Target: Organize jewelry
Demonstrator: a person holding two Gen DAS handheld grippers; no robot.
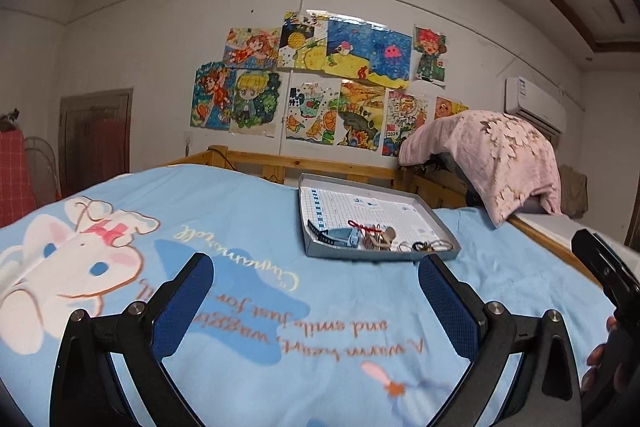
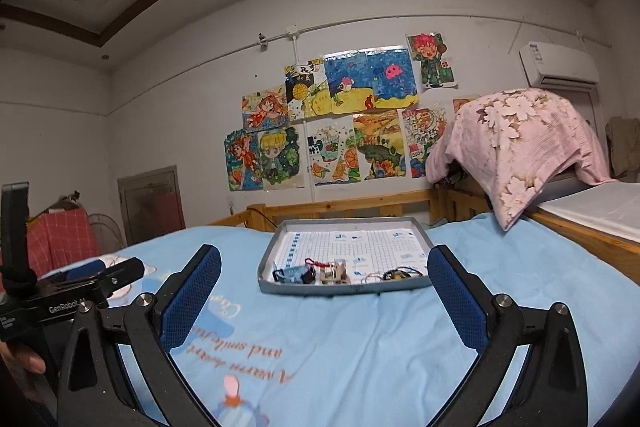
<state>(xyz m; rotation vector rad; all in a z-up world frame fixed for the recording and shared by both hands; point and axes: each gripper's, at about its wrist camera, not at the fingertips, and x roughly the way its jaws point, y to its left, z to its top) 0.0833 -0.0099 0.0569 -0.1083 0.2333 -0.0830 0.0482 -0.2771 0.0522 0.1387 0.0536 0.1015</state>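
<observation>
A shallow grey box lid (image 1: 316, 251) (image 2: 340, 287) lies on the blue bed cover, lined with white grid paper. Along its near edge lie small jewelry pieces: a blue strap piece (image 1: 340, 237) (image 2: 290, 274), a red cord (image 1: 362, 225) (image 2: 314, 262), a beige charm (image 1: 380, 239) (image 2: 334, 273) and thin rings and a dark hair tie (image 1: 424, 247) (image 2: 396, 274). My left gripper (image 1: 316, 301) is open and empty, short of the lid. My right gripper (image 2: 324, 293) is open and empty, just before the lid's near wall. The other gripper's body shows in the left wrist view (image 1: 608, 267) and in the right wrist view (image 2: 76, 291).
The blue cartoon bed cover (image 1: 224, 227) (image 2: 520, 267) spreads all around the lid. A wooden bed rail (image 1: 304, 163) (image 2: 360, 205) runs behind it. A pink flowered cloth (image 1: 496, 155) (image 2: 520, 143) drapes over something at the right, beside a second mattress (image 2: 600, 207).
</observation>
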